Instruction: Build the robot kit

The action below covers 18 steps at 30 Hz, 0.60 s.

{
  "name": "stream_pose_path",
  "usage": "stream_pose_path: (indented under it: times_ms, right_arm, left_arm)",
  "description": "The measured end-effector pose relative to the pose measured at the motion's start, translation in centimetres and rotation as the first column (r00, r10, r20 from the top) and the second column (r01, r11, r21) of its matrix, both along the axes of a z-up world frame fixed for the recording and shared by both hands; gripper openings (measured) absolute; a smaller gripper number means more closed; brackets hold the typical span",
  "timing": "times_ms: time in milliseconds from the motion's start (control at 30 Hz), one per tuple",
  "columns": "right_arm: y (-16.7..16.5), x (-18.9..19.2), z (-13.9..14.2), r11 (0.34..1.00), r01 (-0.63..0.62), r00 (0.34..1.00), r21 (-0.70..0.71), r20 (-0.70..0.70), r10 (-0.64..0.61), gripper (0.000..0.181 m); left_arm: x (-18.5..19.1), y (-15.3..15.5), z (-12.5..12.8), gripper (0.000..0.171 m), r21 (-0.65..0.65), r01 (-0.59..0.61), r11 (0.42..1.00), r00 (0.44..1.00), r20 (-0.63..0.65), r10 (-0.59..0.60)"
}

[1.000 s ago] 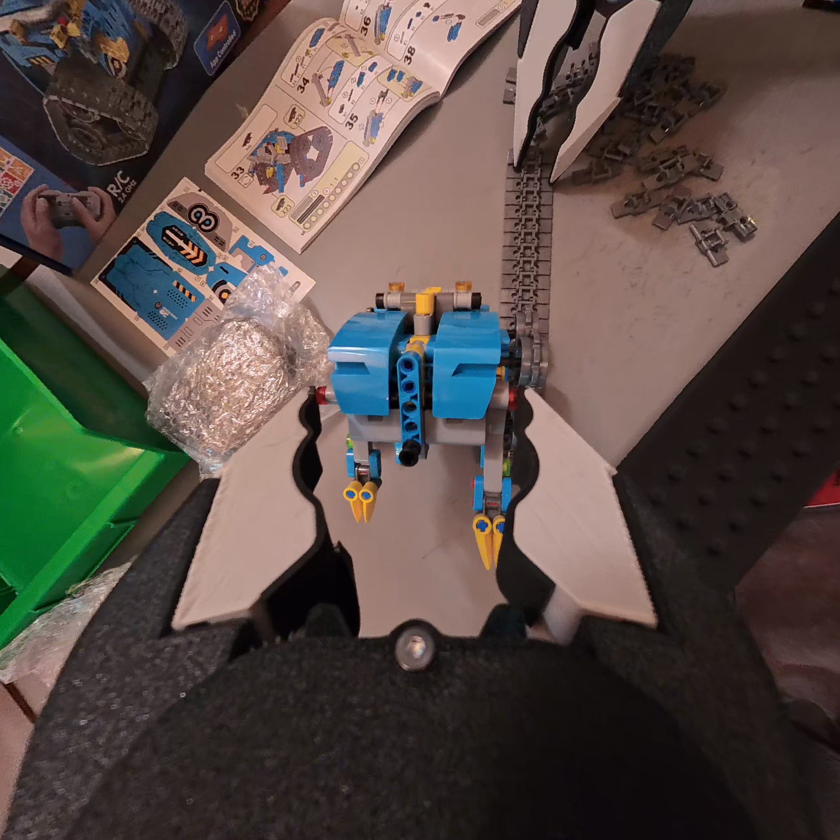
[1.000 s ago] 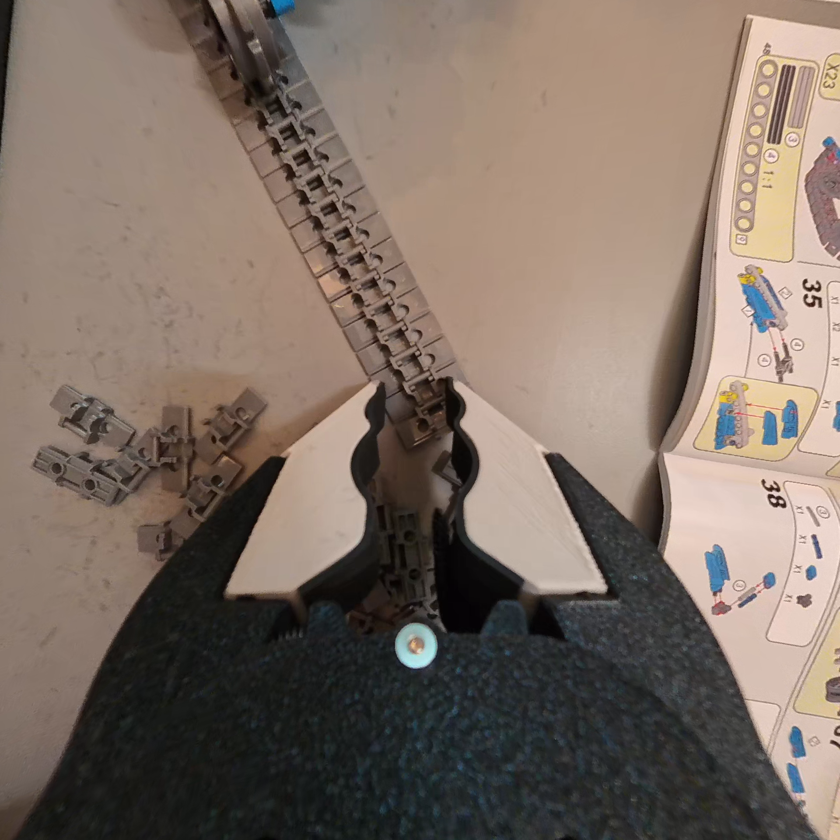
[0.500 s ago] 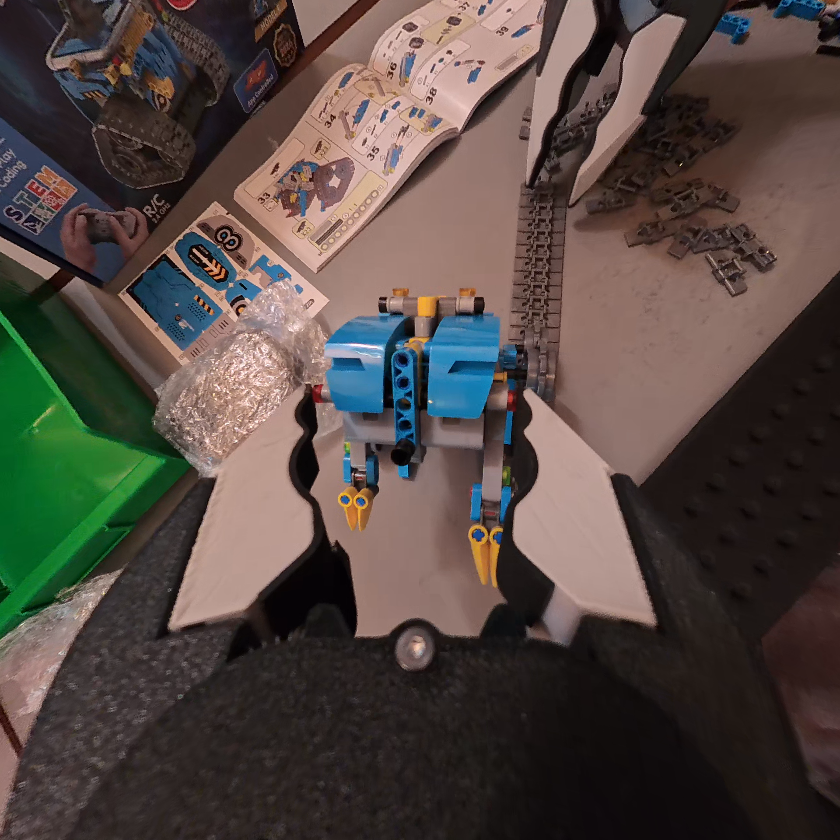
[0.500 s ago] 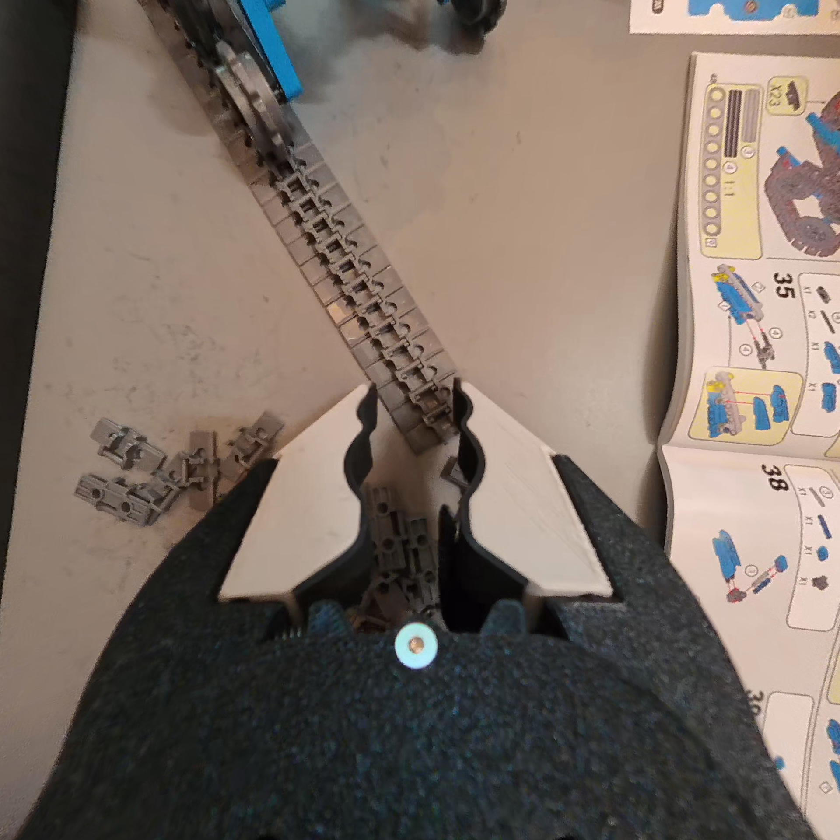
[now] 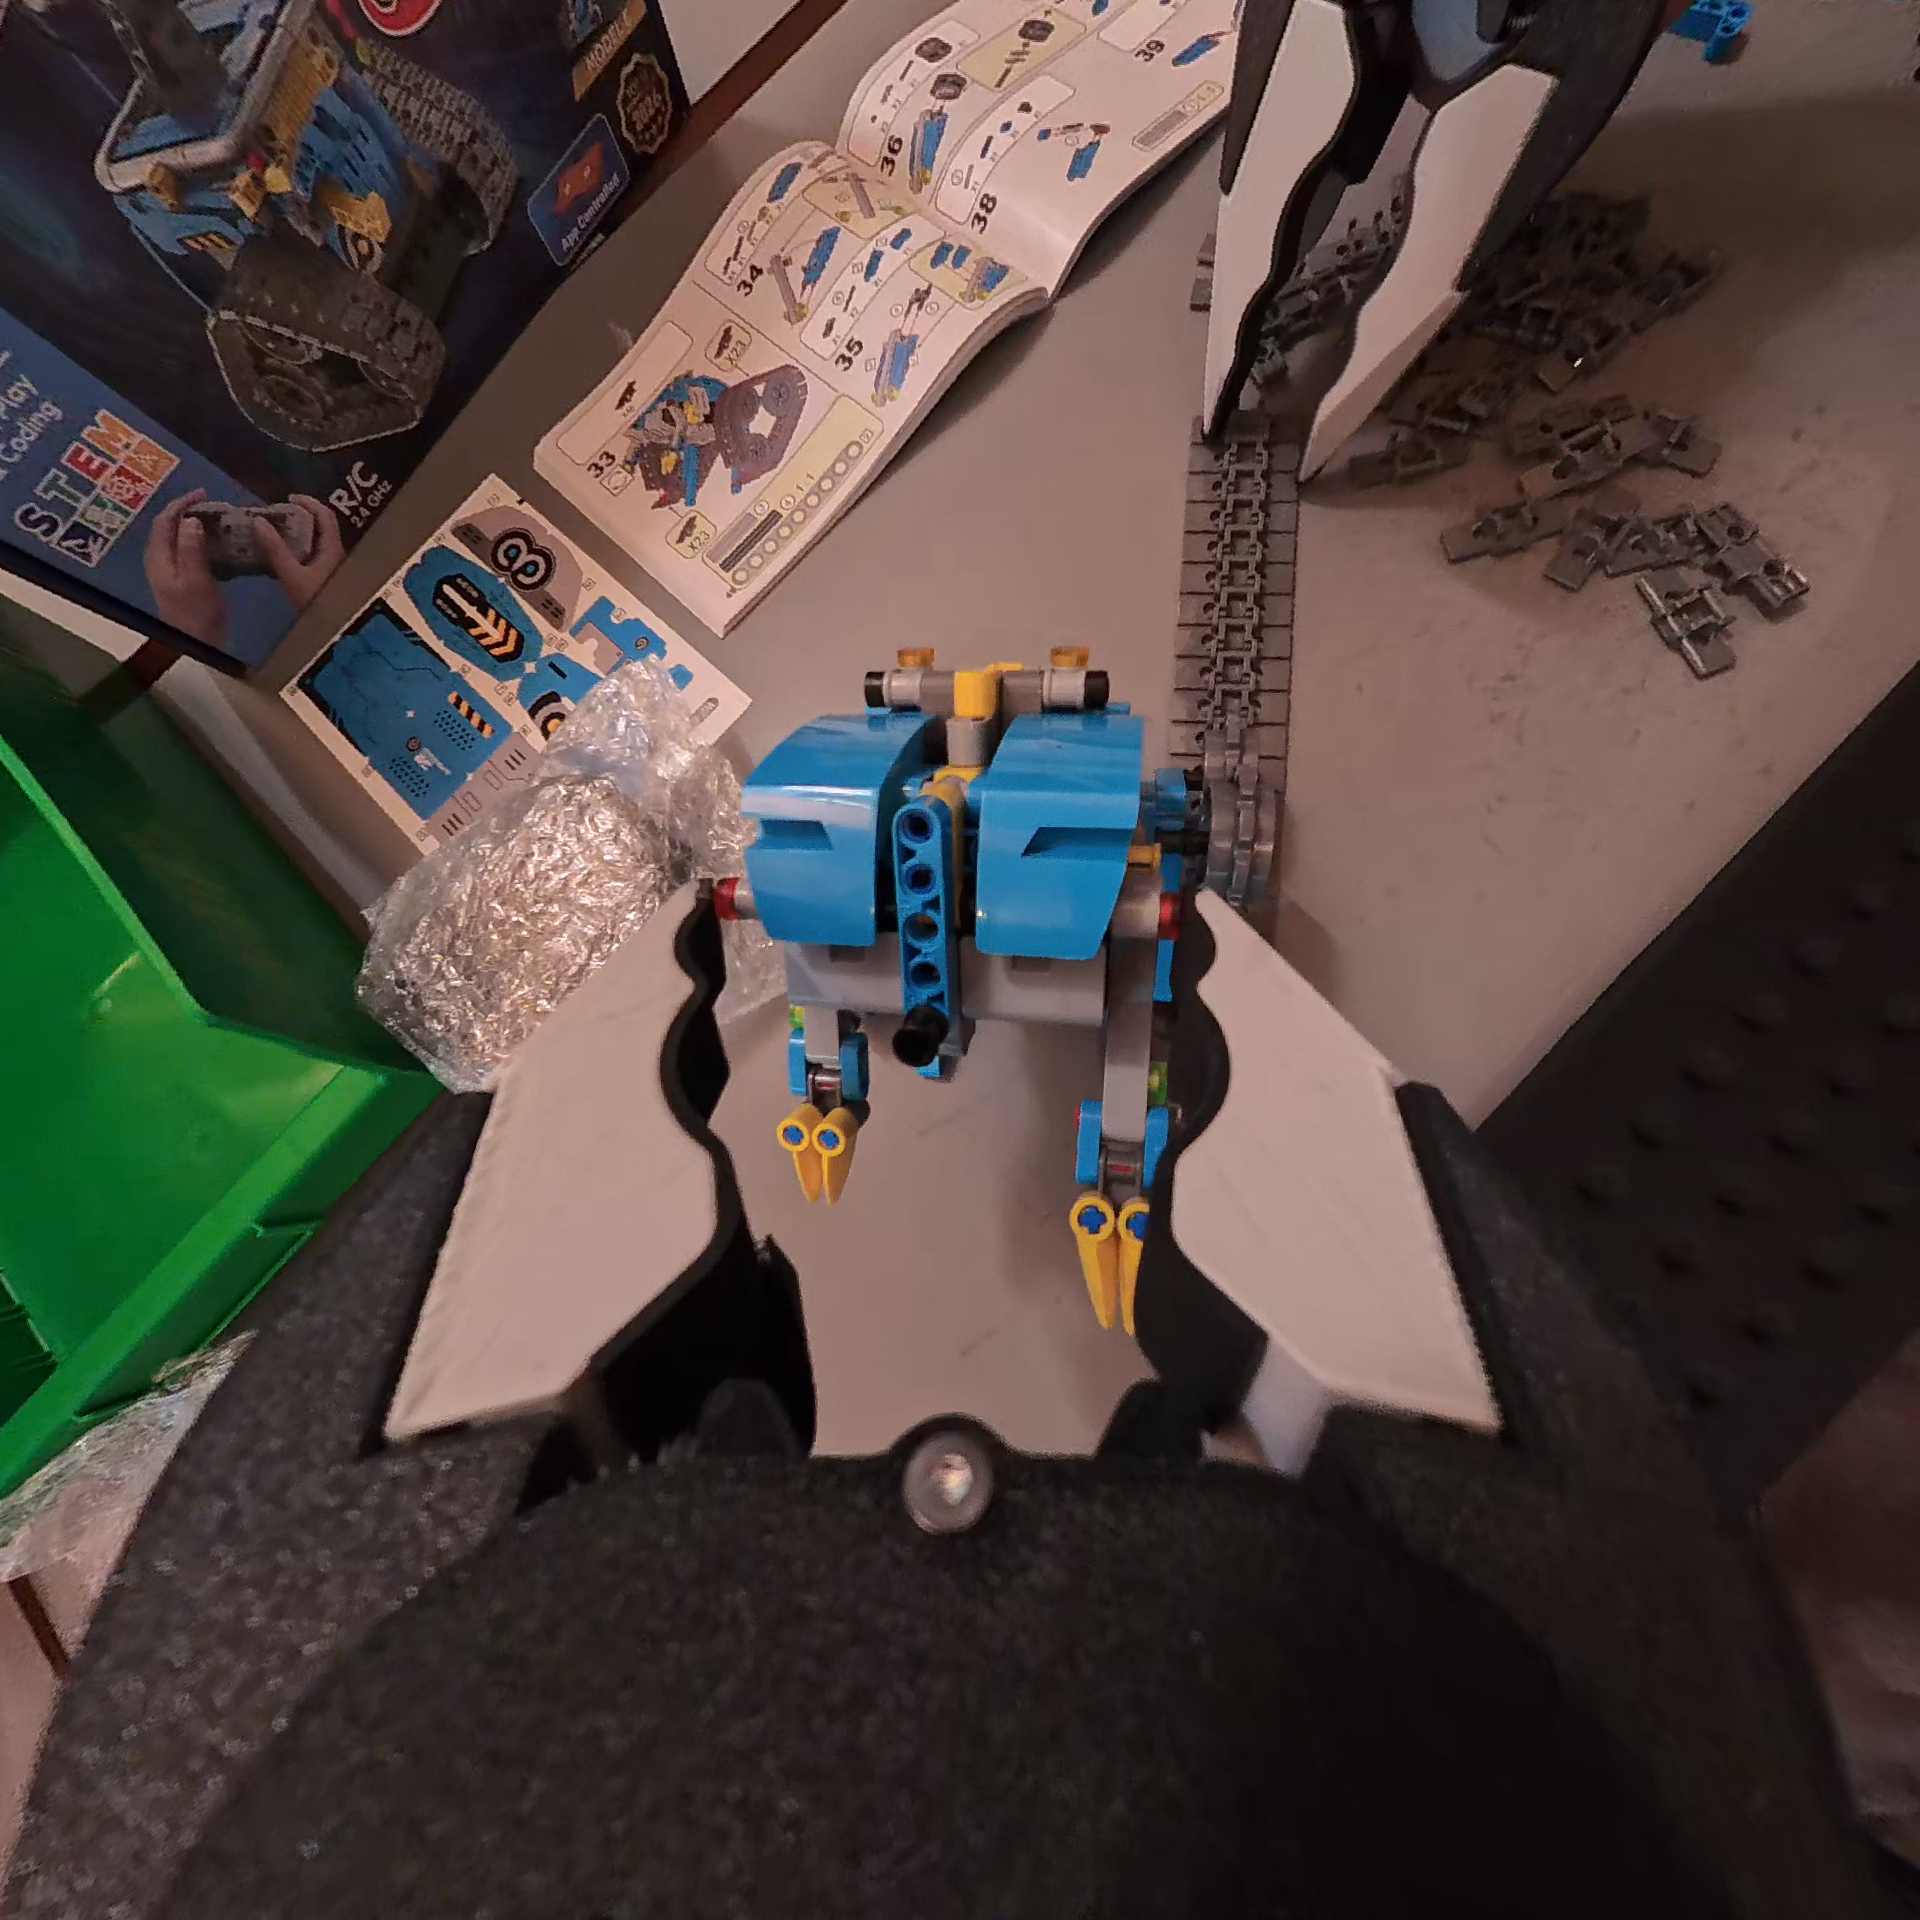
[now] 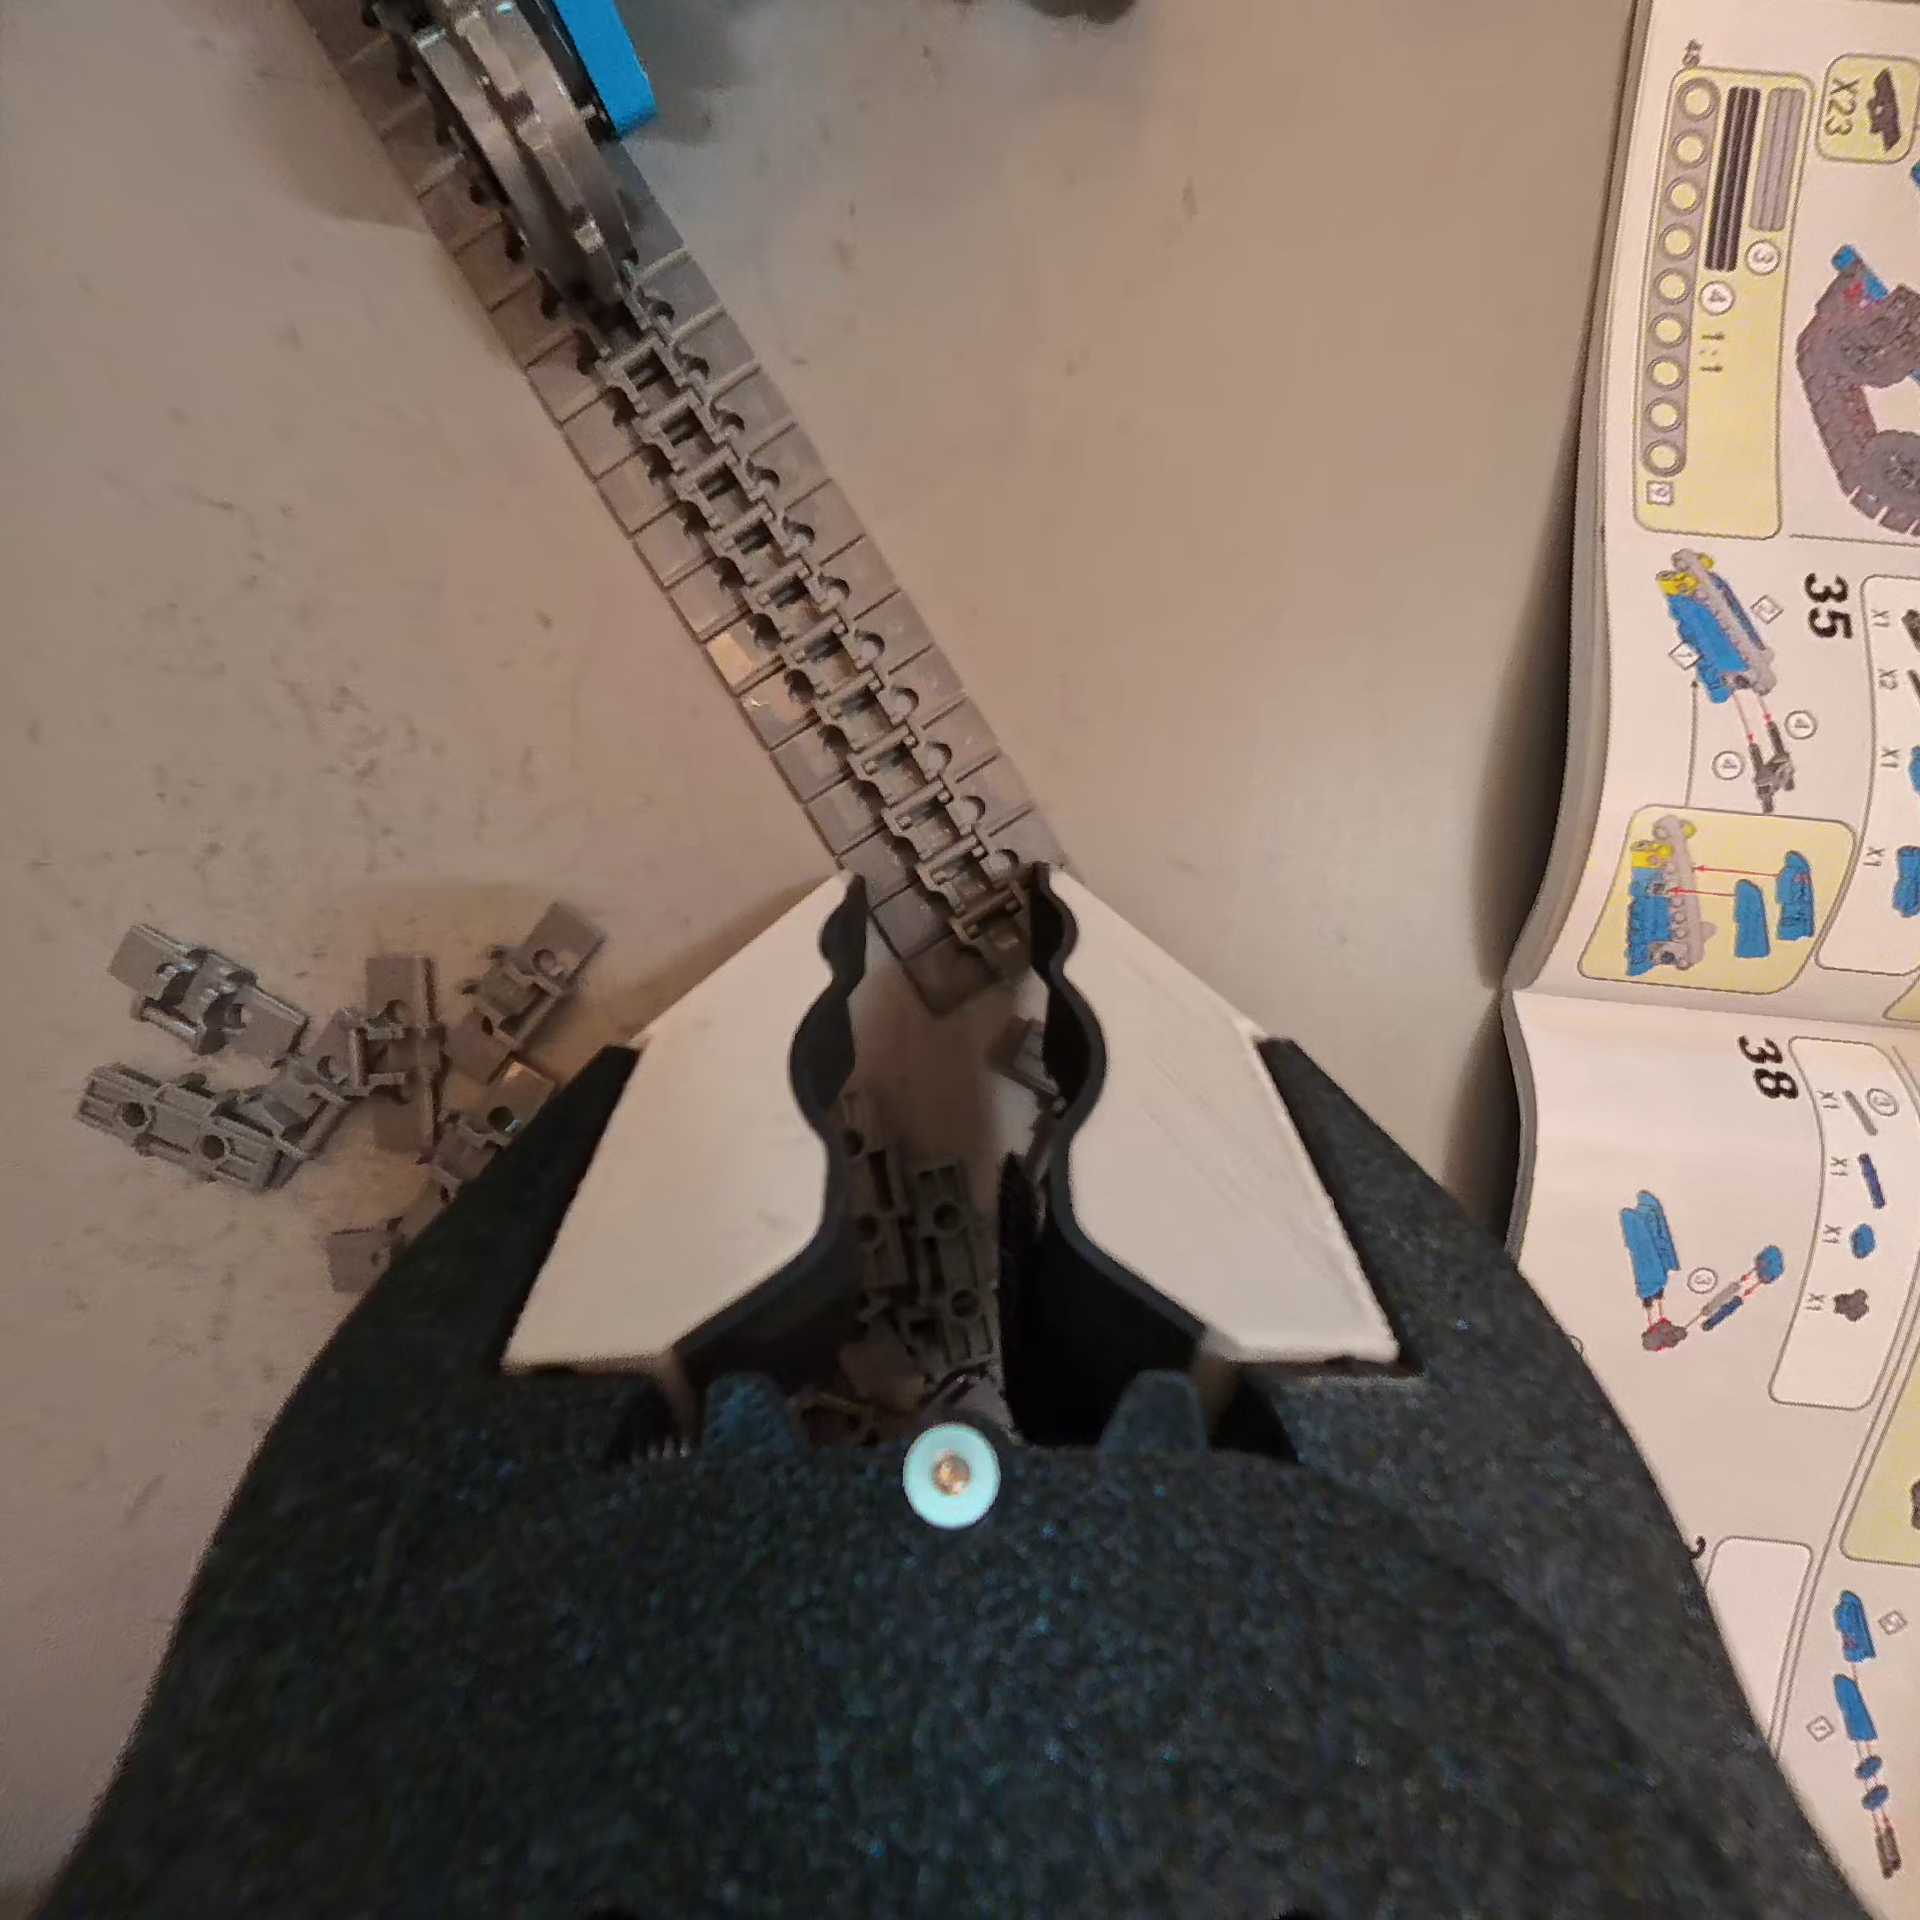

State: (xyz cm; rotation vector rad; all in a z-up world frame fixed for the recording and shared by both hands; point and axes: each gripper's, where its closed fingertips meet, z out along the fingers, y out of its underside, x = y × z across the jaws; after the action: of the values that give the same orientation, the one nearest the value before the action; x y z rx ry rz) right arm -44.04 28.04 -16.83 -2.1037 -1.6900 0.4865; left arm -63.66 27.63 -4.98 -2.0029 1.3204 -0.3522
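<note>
My left gripper point(image 5: 951, 914) is shut on a blue, grey and yellow brick model point(image 5: 945, 862), its fingertips pressing the model's two sides. A grey sprocket wheel point(image 5: 1236, 831) on the model's right side sits on a long grey track chain point(image 5: 1236, 582). My right gripper point(image 6: 945, 894) is shut on the far end of that track chain point(image 6: 769, 582), which runs diagonally up to the wheel point(image 6: 551, 156). It shows in the left wrist view point(image 5: 1278, 426) too, pointing down at the track's end. Loose grey links point(image 6: 925, 1236) lie under the right gripper.
A pile of loose track links point(image 5: 1621, 561) point(image 6: 260, 1070) lies beside the track. An open instruction booklet point(image 5: 831, 343) point(image 6: 1745, 727), a sticker sheet point(image 5: 468, 644), the kit box point(image 5: 260, 260), a bubble-wrapped bundle point(image 5: 540, 914), a green bin point(image 5: 156, 1039) and a dark studded mat point(image 5: 1714, 1039) surround the table. My right tips are about 30 cm from the bubble-wrapped bundle point(image 5: 540, 914), my left tips only 15 cm.
The left gripper has drawn back with the model still between its fingers, so more of the box and booklet shows. The right gripper shifted slightly but kept the track's end.
</note>
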Motion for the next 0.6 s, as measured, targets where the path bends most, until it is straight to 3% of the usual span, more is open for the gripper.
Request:
stream_pose_path:
  times_ms: [267, 467, 600]
  right_arm:
    - [-0.4, 0.1, 2.3, 0.996, 0.089, 0.991, -0.007, -0.097, -0.090, 0.035]
    - [-0.1, 1.4, 2.0, 0.984, 0.181, 0.979, -0.007, -0.097, -0.180, 0.035]
    - [0.4, 1.4, 1.1, 0.992, 0.130, 0.990, -0.003, -0.056, -0.130, 0.032]
  left_arm:
    - [0.1, -0.1, 0.8, 0.086, 0.024, -0.024, 0.999, 0.999, 0.041, 0.023]
    - [-0.1, -0.8, 5.2, 0.081, 0.135, -0.121, 0.983, 0.982, 0.162, 0.099]
    - [1.3, -3.2, 8.1, 0.066, 0.153, -0.136, 0.979, 0.961, 0.261, 0.093]
